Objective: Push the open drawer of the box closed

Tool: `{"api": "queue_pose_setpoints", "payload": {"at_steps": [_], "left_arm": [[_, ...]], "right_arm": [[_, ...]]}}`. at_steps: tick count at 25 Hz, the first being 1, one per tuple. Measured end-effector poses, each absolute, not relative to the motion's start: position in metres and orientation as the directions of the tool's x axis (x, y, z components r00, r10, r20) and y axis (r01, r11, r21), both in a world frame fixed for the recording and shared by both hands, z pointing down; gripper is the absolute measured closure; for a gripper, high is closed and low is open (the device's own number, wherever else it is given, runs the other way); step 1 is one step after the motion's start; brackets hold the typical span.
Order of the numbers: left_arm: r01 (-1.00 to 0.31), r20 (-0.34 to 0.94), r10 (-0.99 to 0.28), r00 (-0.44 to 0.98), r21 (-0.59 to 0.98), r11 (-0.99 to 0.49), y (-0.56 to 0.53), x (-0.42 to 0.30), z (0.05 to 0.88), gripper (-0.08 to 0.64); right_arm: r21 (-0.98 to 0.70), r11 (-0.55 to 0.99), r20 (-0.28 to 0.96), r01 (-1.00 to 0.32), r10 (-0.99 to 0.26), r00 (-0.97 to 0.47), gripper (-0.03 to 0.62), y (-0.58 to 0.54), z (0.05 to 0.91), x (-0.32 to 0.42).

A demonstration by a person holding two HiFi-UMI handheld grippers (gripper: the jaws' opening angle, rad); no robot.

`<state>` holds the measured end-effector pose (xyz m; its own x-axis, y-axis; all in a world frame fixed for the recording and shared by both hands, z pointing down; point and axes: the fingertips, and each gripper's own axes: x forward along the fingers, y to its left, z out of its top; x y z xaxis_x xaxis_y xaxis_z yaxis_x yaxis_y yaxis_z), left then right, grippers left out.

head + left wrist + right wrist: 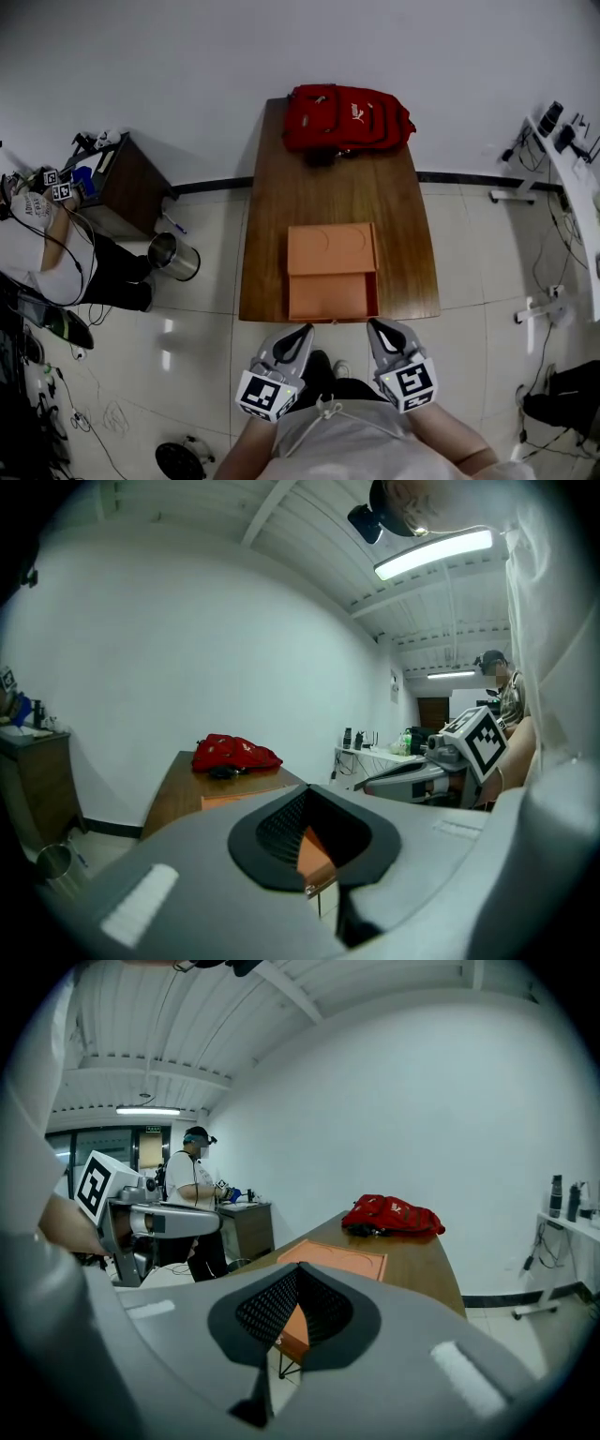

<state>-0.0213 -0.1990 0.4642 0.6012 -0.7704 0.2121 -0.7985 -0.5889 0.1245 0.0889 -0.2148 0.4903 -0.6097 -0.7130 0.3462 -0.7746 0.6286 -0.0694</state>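
Note:
An orange box (331, 247) lies on the brown table (272, 187), and its open drawer (332, 296) reaches toward the table's near edge. My left gripper (302, 331) and right gripper (376, 324) hover just short of that edge, one to each side of the drawer front, touching nothing. Both have their jaws together with nothing held. In the left gripper view, the left gripper (307, 789) shows a corner of the drawer (314, 852) through the gap behind its tips. The right gripper (298, 1269) frames the drawer (294, 1331) the same way, with the box (339, 1260) top beyond.
A red backpack (347, 117) lies at the table's far end. Left of the table stand a metal bin (174, 255) and a brown cabinet (124, 184), with a person (37, 234) beside them. A white desk (574, 178) runs along the right.

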Motion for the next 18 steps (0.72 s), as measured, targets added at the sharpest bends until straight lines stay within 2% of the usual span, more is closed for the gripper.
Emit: {"api": "queue_pose_setpoints", "payload": {"at_steps": [11, 18], "left_arm": [[-0.785, 0.386, -0.685, 0.618, 0.252, -0.566, -0.202, -0.025, 0.554, 0.555], [-0.786, 0.446, -0.648, 0.617, 0.363, -0.500, -0.209, -0.030, 0.623, 0.555]], "right_arm": [[-0.186, 0.636, 0.545, -0.749, -0.568, -0.617, 0.584, -0.199, 0.582, 0.067], [-0.161, 0.645, 0.629, -0.747, -0.517, -0.581, 0.584, -0.202, 0.645, 0.061]]}}
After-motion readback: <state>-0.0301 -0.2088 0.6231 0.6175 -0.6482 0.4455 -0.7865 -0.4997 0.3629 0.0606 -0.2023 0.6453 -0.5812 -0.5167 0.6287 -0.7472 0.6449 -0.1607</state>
